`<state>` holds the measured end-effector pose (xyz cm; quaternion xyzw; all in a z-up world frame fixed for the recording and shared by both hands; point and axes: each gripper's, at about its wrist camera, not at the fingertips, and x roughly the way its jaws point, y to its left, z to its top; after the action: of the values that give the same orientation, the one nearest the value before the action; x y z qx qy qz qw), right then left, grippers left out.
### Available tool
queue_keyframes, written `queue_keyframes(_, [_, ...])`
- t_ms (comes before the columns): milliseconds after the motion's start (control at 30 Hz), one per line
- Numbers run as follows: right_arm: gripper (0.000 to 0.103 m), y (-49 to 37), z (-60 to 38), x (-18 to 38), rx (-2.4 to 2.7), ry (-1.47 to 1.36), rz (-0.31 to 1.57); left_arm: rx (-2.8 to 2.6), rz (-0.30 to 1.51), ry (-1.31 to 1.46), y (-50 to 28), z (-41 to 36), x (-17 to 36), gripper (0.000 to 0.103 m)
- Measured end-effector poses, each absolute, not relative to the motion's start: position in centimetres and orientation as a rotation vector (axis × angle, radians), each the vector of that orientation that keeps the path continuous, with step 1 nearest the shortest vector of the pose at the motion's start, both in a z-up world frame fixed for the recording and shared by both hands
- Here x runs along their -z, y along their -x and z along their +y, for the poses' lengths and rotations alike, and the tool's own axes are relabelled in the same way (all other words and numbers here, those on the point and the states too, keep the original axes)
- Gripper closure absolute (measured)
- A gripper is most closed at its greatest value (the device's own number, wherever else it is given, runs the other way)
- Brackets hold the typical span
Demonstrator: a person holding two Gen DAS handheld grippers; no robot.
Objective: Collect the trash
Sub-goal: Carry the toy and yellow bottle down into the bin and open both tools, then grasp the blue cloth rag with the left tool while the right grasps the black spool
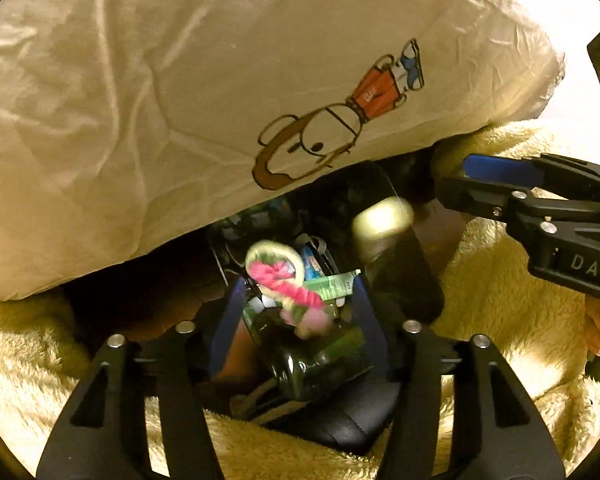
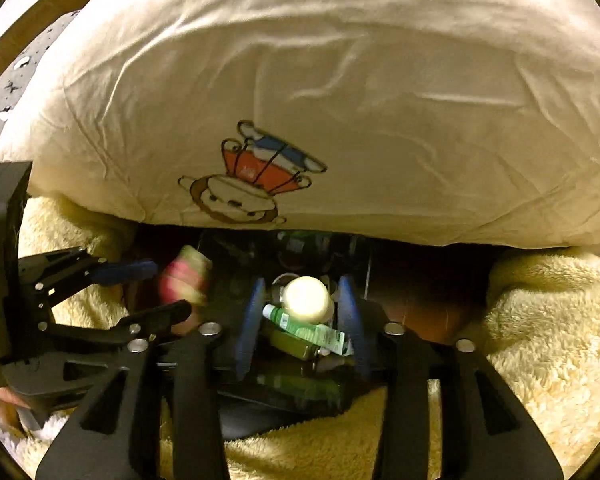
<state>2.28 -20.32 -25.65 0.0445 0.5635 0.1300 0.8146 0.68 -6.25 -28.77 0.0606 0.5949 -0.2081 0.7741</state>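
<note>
**nap_gremlin:** Why are both grippers parked over the black bag (image 1: 412, 272) at once?

**binday_bob:** My guess is it's a double drop. Starting on the bag's left side, the left gripper (image 1: 298, 312) has its jaws spread. The pink-and-green wrapper (image 1: 280, 276) sits blurred between them, right above the bag's mouth. It looks loose rather than pinched, though I can't swear to it. Inside the bag there's a green tube (image 2: 320, 334) lying on other junk. On the bag's right, the right gripper (image 2: 300, 320) is spread too, with a pale round thing (image 2: 306, 298) just past its tips, over the bag.

**nap_gremlin:** And the pillow (image 1: 140, 100)?

**binday_bob:** It overhangs the bag's far edge, and the fuzzy blanket (image 1: 500, 300) is bunched around the bag. That's probably why they come in low from the near side.
</note>
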Motion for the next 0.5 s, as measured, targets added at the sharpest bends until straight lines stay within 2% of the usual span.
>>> queue_keyframes(200, [0.037,-3.2,-22.1,24.6,-0.264,-0.128,1.167,0.389,1.225,-0.135,-0.8,-5.5,26.6,0.027])
queue_keyframes(267, [0.026,-3.3,-22.5,23.9,-0.258,-0.155,1.144,0.372,1.190,-0.135,-0.7,-5.0,25.2,0.023])
queue_keyframes(333, [0.020,-3.3,-22.9,22.7,-0.248,-0.168,1.106,0.357,1.152,-0.137,-0.6,-4.6,23.4,0.020])
queue_keyframes(500, [0.012,-3.3,-22.8,18.3,-0.263,-0.163,0.989,0.336,1.059,-0.101,-1.1,-2.5,19.1,0.014])
